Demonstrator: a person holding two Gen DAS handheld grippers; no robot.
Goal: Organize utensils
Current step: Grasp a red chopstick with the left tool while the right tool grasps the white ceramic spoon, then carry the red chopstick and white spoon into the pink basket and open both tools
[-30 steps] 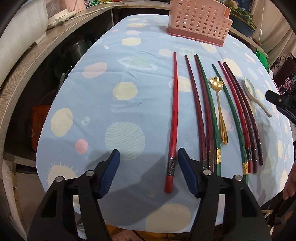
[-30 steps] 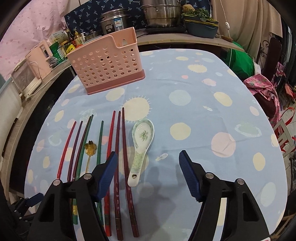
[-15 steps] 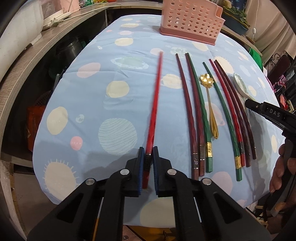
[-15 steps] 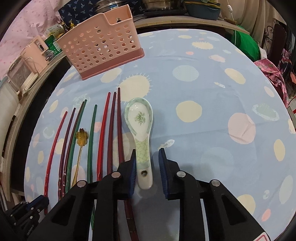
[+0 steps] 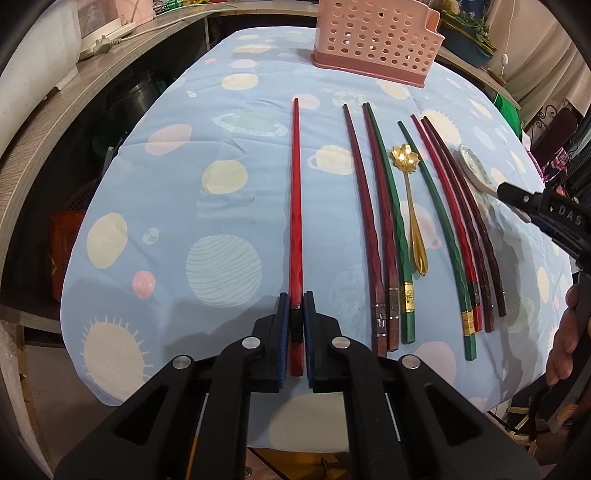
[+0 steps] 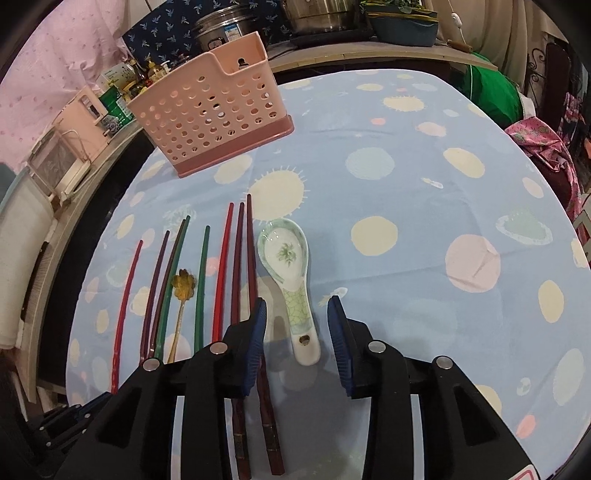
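My left gripper (image 5: 295, 306) is shut on the near end of a bright red chopstick (image 5: 295, 184), which lies apart from the others on the blue spotted tablecloth (image 5: 207, 236). Several dark red and green chopsticks (image 5: 384, 206) and a gold flower spoon (image 5: 404, 158) lie in a row to its right. In the right wrist view, a white and green ceramic spoon (image 6: 284, 254) lies with its handle between the jaws of my right gripper (image 6: 297, 306). Those jaws are opening and the pads stand clear of the handle. A pink perforated utensil basket (image 6: 207, 122) stands upright at the table's far side.
Wooden shelving (image 5: 55, 122) runs along the table's left edge. Pots (image 6: 314, 14) and a planter (image 6: 402, 22) sit on the counter behind the basket. Pink cloth (image 6: 543, 147) lies off the right edge. A person's hand (image 5: 565, 339) holds the right gripper's handle.
My left gripper closed on the red chopstick's near end. My right gripper closed in around the ceramic spoon's handle, then its jaws spread apart again, leaving the spoon on the cloth.
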